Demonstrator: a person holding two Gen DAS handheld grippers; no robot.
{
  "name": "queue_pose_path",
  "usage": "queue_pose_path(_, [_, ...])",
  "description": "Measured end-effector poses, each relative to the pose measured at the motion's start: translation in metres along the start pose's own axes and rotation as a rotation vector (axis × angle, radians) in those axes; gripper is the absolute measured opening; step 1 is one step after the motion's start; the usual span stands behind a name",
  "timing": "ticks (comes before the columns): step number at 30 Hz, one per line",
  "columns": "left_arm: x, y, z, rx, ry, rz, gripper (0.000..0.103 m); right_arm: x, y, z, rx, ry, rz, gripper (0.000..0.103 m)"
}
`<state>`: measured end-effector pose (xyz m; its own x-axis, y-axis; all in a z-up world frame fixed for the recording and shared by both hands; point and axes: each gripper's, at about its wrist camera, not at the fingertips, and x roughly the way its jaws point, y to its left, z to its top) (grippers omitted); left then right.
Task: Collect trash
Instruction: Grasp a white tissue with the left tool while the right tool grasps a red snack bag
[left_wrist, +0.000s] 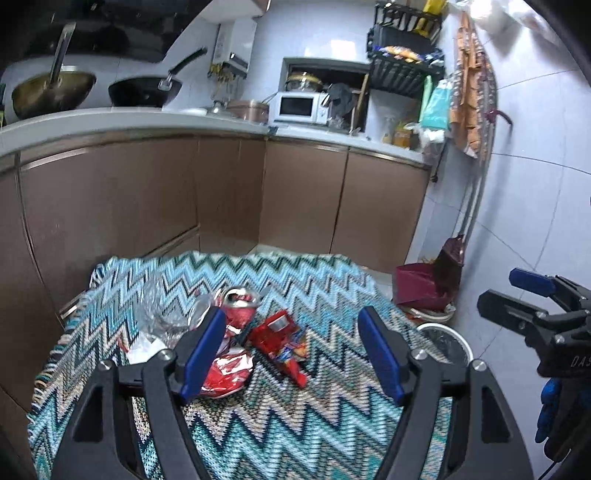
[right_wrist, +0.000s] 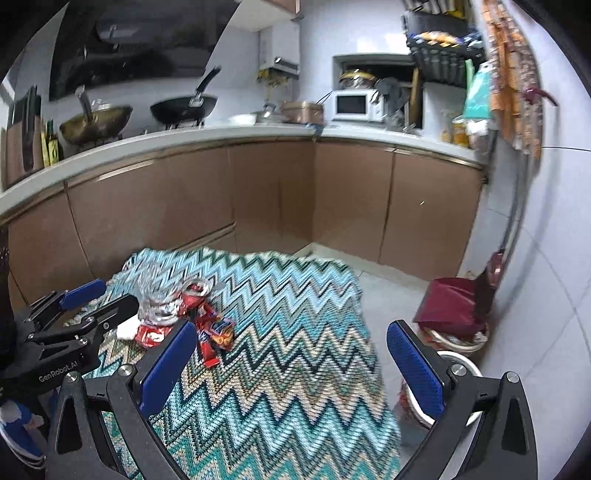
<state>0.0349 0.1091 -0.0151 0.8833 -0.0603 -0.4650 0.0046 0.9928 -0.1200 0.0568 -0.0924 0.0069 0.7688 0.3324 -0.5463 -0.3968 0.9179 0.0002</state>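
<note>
Crushed red cans (left_wrist: 236, 325) and wrappers (left_wrist: 284, 339) lie on the zigzag cloth (left_wrist: 295, 424); I hold both left tongs (left_wrist: 291, 354) and right tongs (right_wrist: 291, 365) apart, empty.

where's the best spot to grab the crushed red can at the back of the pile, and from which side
Probably by its round top rim. The crushed red can leans with its silver lid up and towards the camera, its lower body buried behind the red wrapper and beside the clear plastic. Come from above, fingers straddling the rim across its width, since only the top looks free.
</note>
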Motion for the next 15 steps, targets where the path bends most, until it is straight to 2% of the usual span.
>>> queue_pose_path(6, [0.032,0.051,-0.020,-0.075,0.079,0.031,0.072,0.061,0.027,-0.004,-0.049,0.111,0.086,0.103])
queue_pose_path(12, [0.050,0.130,-0.039,-0.219,0.131,0.136,0.072,0.117,0.061,-0.005,-0.106,0.192,0.208,0.103])
queue_pose_path(15, [0.063,0.159,-0.050,-0.291,0.179,0.142,0.072,0.145,0.075,-0.006,-0.123,0.228,0.256,0.103])
